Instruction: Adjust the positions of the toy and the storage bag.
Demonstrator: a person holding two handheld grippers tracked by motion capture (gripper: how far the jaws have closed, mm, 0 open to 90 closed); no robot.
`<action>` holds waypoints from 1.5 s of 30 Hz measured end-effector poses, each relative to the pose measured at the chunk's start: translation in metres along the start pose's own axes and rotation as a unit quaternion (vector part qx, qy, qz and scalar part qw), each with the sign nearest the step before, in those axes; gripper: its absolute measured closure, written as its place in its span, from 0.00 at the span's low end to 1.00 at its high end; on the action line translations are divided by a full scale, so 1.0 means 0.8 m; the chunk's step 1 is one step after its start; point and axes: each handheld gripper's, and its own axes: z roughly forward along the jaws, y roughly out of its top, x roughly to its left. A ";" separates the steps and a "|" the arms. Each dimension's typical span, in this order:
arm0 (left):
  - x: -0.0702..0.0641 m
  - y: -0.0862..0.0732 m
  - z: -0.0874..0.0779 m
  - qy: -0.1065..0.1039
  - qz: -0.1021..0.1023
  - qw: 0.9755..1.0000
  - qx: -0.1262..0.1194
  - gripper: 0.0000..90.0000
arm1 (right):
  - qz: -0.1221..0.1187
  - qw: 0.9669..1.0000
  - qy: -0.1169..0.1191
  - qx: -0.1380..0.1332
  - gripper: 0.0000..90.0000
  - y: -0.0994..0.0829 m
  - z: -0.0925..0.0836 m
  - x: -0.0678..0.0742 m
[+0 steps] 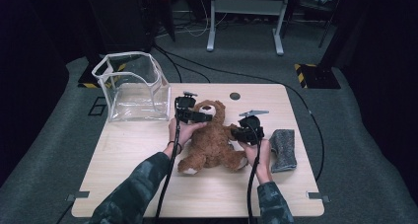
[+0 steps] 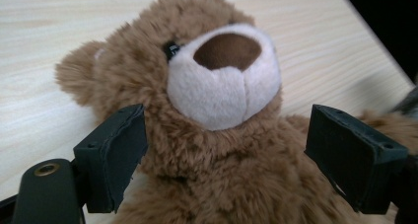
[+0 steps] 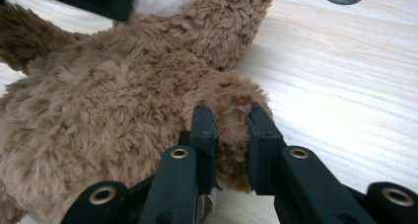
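The teddy bear (image 1: 213, 140) is lying on its back in the middle of the table (image 1: 148, 150), head pointing away from the person, feet toward them. Over at the bear's head, the left gripper (image 1: 197, 116) has its fingers (image 2: 116, 157) spread wide. One sits just off the bear's cheek and ear side, the other stands out past its shoulder, and the fluffy neck and chest sit in the gap between them. The nearer finger looks to be brushing the fur, but the pads are not pressing in; nothing is being squeezed there. The bear's pale snout and dark brown nose fill the space right above that gap. On the other side, the right gripper (image 1: 245, 133) is clamped down: its fingers (image 3: 204, 135) are drawn narrow and pinching the bear's arm, with the brown plush bulging up between and above the pads. That arm sticks out from the body toward the bare wood, and the grip is close to its rounded end. Off to the far left corner of the table stands a clear plastic bag (image 1: 130, 88), open at the top and upright, well apart from the bear. A grey cloth (image 1: 283, 149) lies flat near the right edge, just beside the person's right hand (image 1: 260, 157).
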 end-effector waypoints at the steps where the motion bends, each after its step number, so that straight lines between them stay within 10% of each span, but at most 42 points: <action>1: -0.002 0.000 0.004 0.002 -0.006 1.000 0.002 0.17 | 0.004 1.000 0.000 -0.003 0.85 0.000 0.001 0.000; 16: -0.016 -0.015 0.039 0.066 -0.033 0.997 0.023 0.05 | -0.004 1.000 0.006 0.001 0.86 -0.006 0.005 0.003; 33: 0.013 -0.035 0.075 0.010 -0.089 0.993 0.080 0.00 | 0.003 1.000 0.019 0.009 0.84 -0.021 0.021 -0.001; 38: 0.006 -0.032 0.074 0.015 -0.064 0.995 0.081 0.04 | 0.005 1.000 0.020 0.006 0.81 -0.026 0.020 -0.004; 45: 0.004 -0.036 0.069 0.013 -0.046 0.997 0.059 0.30 | -0.005 1.000 -0.024 -0.016 0.25 -0.042 -0.016 0.004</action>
